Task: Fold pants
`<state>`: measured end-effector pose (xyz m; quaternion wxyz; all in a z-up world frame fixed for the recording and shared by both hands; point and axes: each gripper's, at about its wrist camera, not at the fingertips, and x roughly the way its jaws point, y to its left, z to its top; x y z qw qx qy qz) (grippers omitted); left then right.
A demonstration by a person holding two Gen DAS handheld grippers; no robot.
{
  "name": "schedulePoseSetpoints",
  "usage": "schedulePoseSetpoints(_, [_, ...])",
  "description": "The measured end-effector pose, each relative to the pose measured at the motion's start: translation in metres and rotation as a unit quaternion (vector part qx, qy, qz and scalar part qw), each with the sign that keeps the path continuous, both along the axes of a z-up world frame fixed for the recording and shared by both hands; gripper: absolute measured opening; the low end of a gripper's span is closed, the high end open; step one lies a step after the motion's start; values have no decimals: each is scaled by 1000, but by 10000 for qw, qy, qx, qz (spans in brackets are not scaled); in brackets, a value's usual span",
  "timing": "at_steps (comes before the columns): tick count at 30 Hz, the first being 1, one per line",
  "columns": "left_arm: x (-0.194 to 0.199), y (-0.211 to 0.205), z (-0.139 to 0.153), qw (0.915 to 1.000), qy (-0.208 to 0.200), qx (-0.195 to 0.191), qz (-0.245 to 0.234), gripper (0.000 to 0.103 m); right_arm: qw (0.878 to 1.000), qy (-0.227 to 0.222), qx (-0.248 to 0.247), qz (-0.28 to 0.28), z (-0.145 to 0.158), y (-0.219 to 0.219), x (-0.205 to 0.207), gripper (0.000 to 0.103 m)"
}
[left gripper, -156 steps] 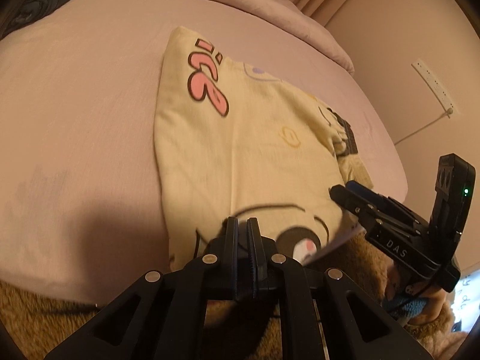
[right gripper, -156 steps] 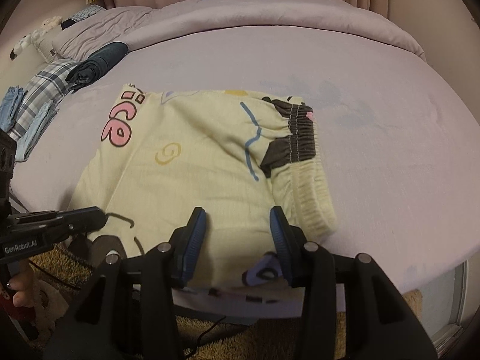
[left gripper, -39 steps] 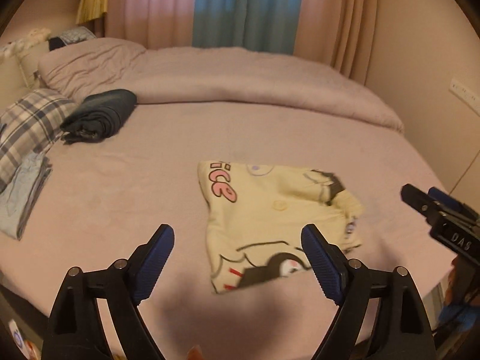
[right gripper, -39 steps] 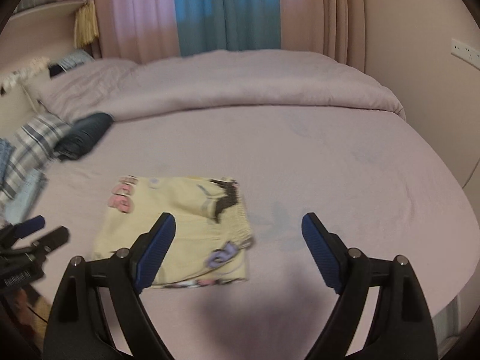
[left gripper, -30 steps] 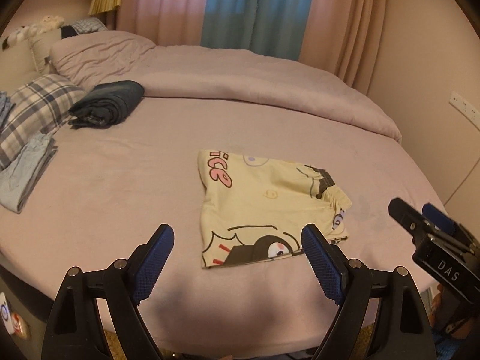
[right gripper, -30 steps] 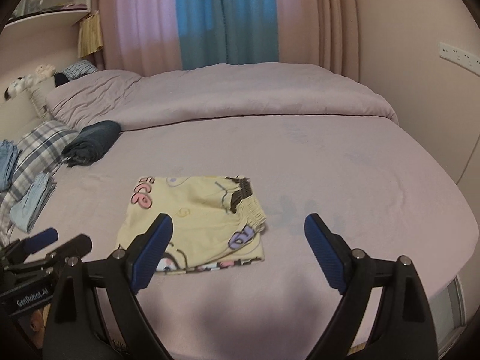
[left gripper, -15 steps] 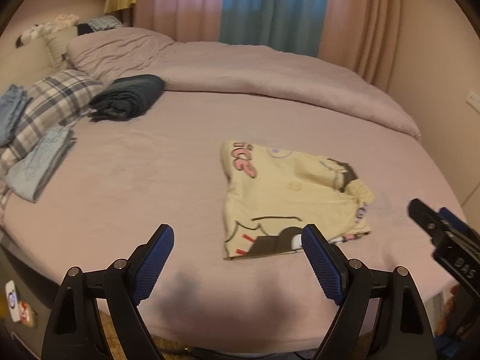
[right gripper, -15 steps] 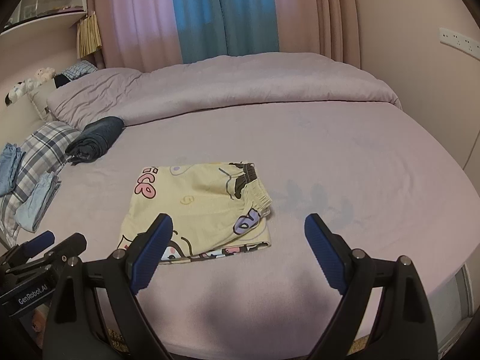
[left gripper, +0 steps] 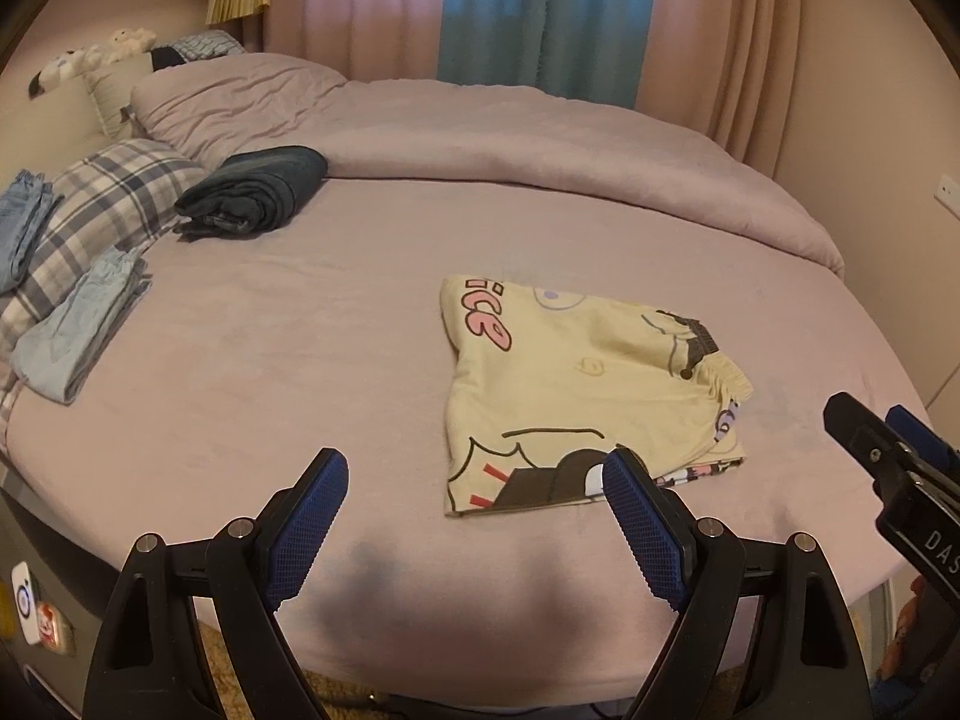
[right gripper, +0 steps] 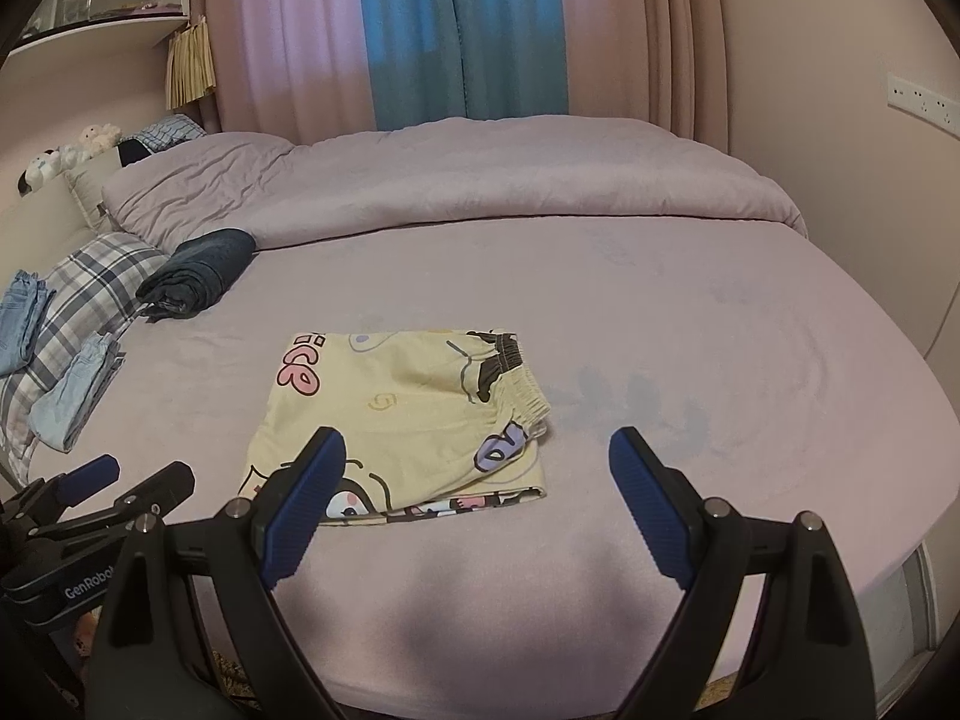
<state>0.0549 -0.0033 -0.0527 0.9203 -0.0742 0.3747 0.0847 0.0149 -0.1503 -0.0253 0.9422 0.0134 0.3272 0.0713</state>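
The yellow cartoon-print pants (left gripper: 576,384) lie folded into a flat rectangle on the lilac bed, also in the right wrist view (right gripper: 396,420). The dark elastic waistband (right gripper: 501,360) is at the right side of the fold. My left gripper (left gripper: 474,480) is open and empty, held back from the bed's front edge, left of the pants. My right gripper (right gripper: 474,456) is open and empty, held back above the pants' near right corner. Each gripper shows at the edge of the other's view.
A rolled dark garment (left gripper: 252,192) lies at the back left. A plaid pillow (left gripper: 102,210) holds folded light-blue clothes (left gripper: 78,324) and jeans (left gripper: 24,228). A lilac duvet (right gripper: 480,180) is bunched along the far side. Curtains and walls stand behind.
Both grippers let go of the pants, opened wide and drew back and up from the bed. In the last half second the views shifted only slightly.
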Motion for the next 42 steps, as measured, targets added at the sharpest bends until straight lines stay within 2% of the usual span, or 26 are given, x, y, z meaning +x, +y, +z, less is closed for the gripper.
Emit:
schedulePoseSetpoints(16, [0,3,-1,10000,29,-55,23,87,10000,11,-92,13,-1,7,-1,91])
schedulePoseSetpoints(42, [-4,0,7,9997,-143,-179,2,87,9998,81,-180,46,-7,20,-1,91])
